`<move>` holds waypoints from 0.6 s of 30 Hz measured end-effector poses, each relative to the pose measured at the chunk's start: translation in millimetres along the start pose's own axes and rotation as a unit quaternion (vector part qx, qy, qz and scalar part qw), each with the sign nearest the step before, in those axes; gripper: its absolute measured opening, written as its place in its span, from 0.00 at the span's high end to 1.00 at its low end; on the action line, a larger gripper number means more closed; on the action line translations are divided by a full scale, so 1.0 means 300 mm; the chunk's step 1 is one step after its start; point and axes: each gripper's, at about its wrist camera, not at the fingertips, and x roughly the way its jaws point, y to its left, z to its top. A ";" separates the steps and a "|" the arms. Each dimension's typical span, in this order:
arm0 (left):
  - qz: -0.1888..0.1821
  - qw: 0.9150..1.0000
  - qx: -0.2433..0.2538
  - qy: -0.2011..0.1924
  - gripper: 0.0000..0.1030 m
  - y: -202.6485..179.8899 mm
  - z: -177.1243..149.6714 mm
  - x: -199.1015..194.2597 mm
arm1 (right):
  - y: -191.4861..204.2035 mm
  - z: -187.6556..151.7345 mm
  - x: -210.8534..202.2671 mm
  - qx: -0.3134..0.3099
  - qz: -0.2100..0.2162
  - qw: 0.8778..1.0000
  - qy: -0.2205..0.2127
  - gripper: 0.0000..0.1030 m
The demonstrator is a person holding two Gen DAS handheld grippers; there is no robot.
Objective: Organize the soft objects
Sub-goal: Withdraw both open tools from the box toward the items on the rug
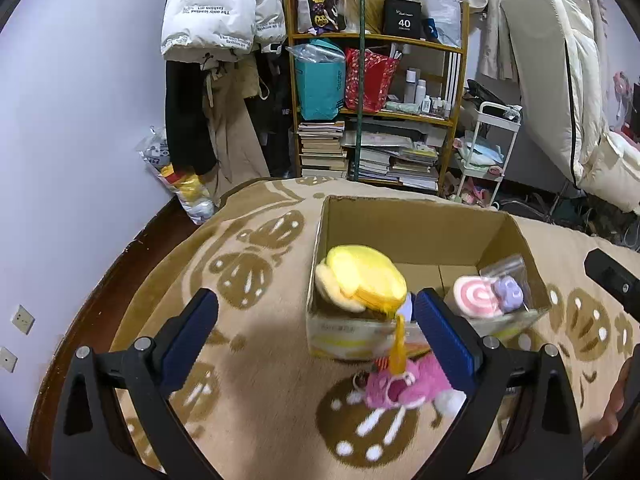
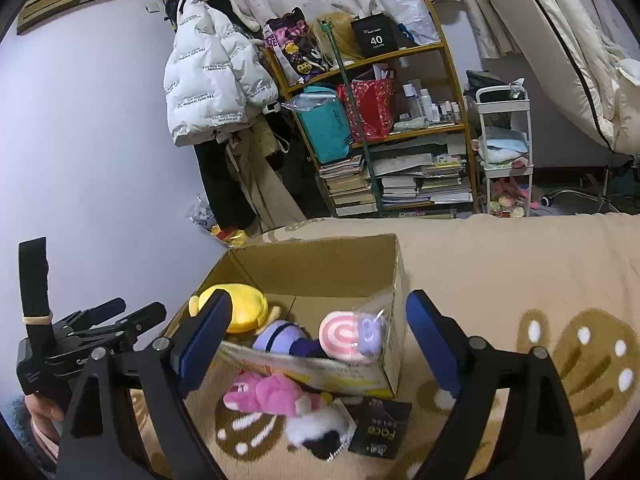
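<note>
A cardboard box (image 1: 420,228) (image 2: 320,260) stands open on the patterned blanket. Inside lie a yellow plush (image 1: 364,276) (image 2: 240,308), a lilac plush (image 2: 280,336), and a bagged pink swirl plush with a purple piece (image 1: 480,296) (image 2: 352,334). A pink plush (image 1: 404,386) (image 2: 268,394) lies on the blanket in front of the box, with a white fluffy toy (image 2: 316,426) beside it. My left gripper (image 1: 316,332) is open and empty above the blanket before the box. My right gripper (image 2: 316,340) is open and empty, over the box's near edge.
A black "Face" packet (image 2: 380,428) lies by the pink plush. A wooden shelf (image 1: 376,112) with books and bags, hanging coats (image 1: 212,12), a white cart (image 1: 488,148) and a folded mattress (image 1: 560,92) stand behind. The left gripper's body shows in the right wrist view (image 2: 92,332).
</note>
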 end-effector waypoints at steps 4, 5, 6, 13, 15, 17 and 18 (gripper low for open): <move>0.001 1.000 -0.001 0.002 0.05 0.005 -0.042 -0.036 | 0.004 -0.028 -0.029 -0.008 -0.017 1.000 0.015 0.00; -0.002 1.000 -0.002 0.003 0.05 0.006 -0.056 -0.048 | 0.006 -0.034 -0.038 -0.010 -0.018 1.000 0.015 0.00; -0.003 1.000 -0.002 0.004 0.05 0.006 -0.070 -0.056 | 0.007 -0.040 -0.046 -0.011 -0.020 1.000 0.016 0.00; -0.006 1.000 0.006 0.019 0.05 -0.007 -0.145 -0.090 | 0.001 -0.080 -0.096 -0.011 -0.030 0.999 0.024 0.00; -0.006 1.000 0.007 0.022 0.05 -0.010 -0.163 -0.095 | 0.000 -0.095 -0.104 -0.011 -0.031 0.999 0.031 0.00; -0.008 1.000 0.009 0.024 0.05 -0.013 -0.178 -0.099 | -0.004 -0.107 -0.109 -0.013 -0.032 0.999 0.035 0.00; -0.007 1.000 0.011 0.026 0.05 -0.017 -0.184 -0.100 | -0.005 -0.111 -0.111 -0.014 -0.033 0.999 0.036 0.00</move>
